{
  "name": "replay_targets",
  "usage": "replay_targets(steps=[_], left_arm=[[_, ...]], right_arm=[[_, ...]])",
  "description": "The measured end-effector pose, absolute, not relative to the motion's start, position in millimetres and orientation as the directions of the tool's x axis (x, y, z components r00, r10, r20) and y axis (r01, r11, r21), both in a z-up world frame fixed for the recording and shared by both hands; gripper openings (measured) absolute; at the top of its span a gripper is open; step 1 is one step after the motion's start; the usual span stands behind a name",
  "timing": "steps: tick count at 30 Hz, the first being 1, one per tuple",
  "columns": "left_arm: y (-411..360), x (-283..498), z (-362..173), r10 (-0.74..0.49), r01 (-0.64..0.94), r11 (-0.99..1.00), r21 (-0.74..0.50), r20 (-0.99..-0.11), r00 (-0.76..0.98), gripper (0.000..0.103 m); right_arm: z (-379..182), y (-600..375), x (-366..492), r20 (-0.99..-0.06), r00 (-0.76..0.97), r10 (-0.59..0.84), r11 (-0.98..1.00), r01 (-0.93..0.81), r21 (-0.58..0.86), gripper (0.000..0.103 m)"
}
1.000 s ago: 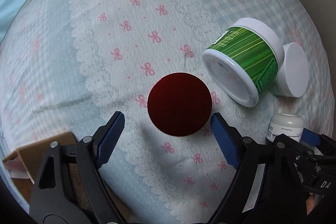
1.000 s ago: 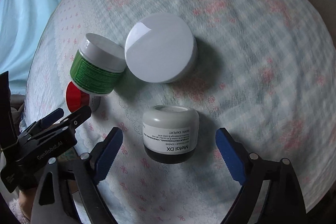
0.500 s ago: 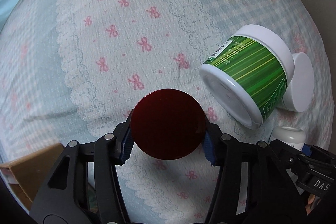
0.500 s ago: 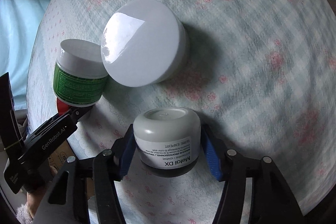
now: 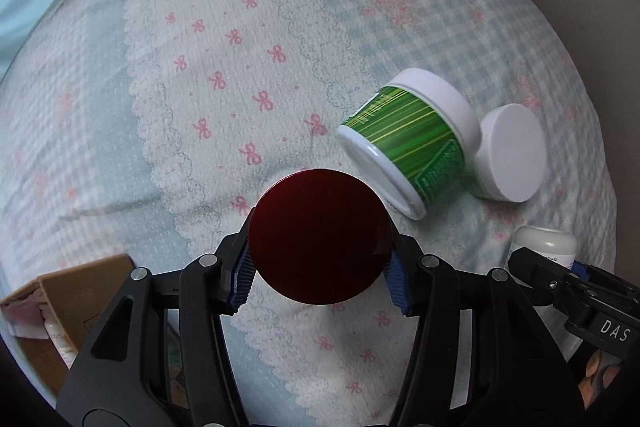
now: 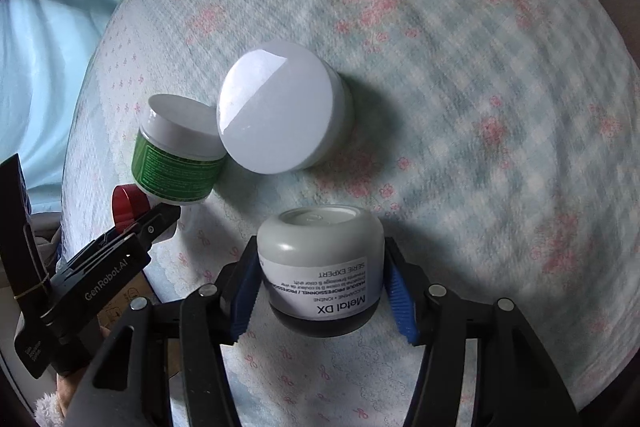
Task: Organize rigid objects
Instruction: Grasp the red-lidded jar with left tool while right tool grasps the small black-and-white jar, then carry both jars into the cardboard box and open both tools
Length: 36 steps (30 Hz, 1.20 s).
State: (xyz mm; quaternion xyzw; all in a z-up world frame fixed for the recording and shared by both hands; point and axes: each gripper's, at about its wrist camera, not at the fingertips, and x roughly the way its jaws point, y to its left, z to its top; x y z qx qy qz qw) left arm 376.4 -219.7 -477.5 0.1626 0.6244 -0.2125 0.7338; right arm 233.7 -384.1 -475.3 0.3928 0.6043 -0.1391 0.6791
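The left gripper (image 5: 320, 273) has its blue-padded fingers (image 5: 242, 277) clamped on either side of a dark red round lid (image 5: 319, 237), which faces the camera above the bow-print quilt (image 5: 224, 75). Taking the green-striped jar (image 5: 408, 143) as the landmark: it lies tipped on its side on the quilt, its white base turned toward the red lid, which sits just beside it on the near left. Leaning against the far right side of the green-striped jar is a white-lidded jar (image 5: 514, 157). In the right wrist view the right gripper (image 6: 320, 295) grips a grey "Metal DX" jar (image 6: 320, 263) between its fingers (image 6: 400, 301), the printed label upside down to the camera; this jar is nearer the camera than the green-striped jar (image 6: 176, 163) and to its right, apart from it. A cardboard box (image 5: 52, 303) shows at the lower left edge of the left wrist view, well apart from the green-striped jar.
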Motion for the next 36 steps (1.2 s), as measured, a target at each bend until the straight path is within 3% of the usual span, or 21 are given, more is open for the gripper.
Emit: replay_targets(steps=[7, 19, 36], left_arm=[[-214, 343, -407, -0.164, 0.488, 0.872, -0.047, -0.966, 0.2, 0.051], [-148, 272, -263, -0.26, 0.349, 0.928, -0.131, -0.898, 0.355, 0.051], [45, 216, -201, -0.198, 0.106, 0.98, -0.167, -0.853, 0.483, 0.051]], right_arm=[[-423, -392, 215, -0.918, 0.314, 0.242, 0.677, 0.623, 0.391, 0.053], [-284, -370, 178, -0.877, 0.425, 0.222, 0.819, 0.406, 0.404, 0.053], [-197, -252, 188, -0.829, 0.466, 0.309, 0.906, 0.119, 0.405, 0.053]])
